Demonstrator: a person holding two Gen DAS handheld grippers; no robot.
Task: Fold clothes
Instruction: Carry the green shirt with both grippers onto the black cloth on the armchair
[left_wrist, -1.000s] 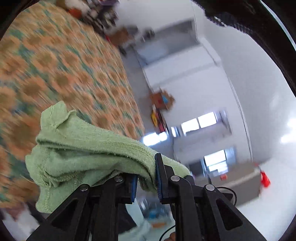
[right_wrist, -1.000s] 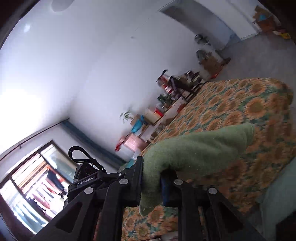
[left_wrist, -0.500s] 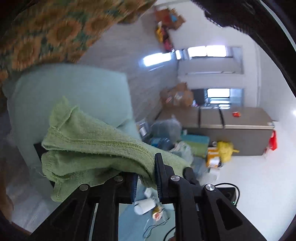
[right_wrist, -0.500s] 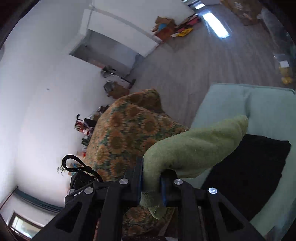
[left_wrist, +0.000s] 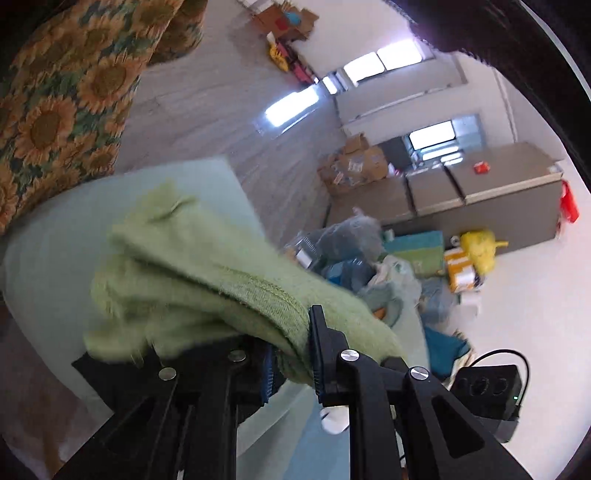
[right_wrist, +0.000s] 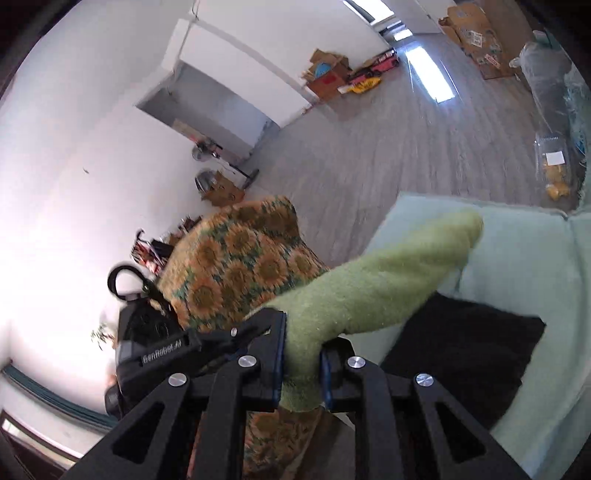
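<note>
A folded light-green towel (left_wrist: 207, 280) is held in the air by both grippers. My left gripper (left_wrist: 291, 354) is shut on one end of it; the folded layers stick out ahead of the fingers. My right gripper (right_wrist: 301, 365) is shut on the other end of the green towel (right_wrist: 373, 280), which reaches forward to the right. Below the towel lies a pale mint cushion (right_wrist: 524, 251) with a black folded garment (right_wrist: 461, 350) on it. The cushion also shows in the left wrist view (left_wrist: 74, 236), with a bit of the black garment (left_wrist: 107, 376) under the fingers.
A sunflower-patterned bed cover (left_wrist: 62, 99) is at upper left in the left wrist view and behind the gripper in the right wrist view (right_wrist: 240, 269). Grey wood floor (right_wrist: 388, 147), cardboard boxes (left_wrist: 354, 162), a clothes pile (left_wrist: 369, 266) and grey cabinets (left_wrist: 480, 195) lie beyond.
Both grippers swung with the green towel away from over the sunflower bed to above the mint cushion and black garment. The grip on the towel has not changed.
</note>
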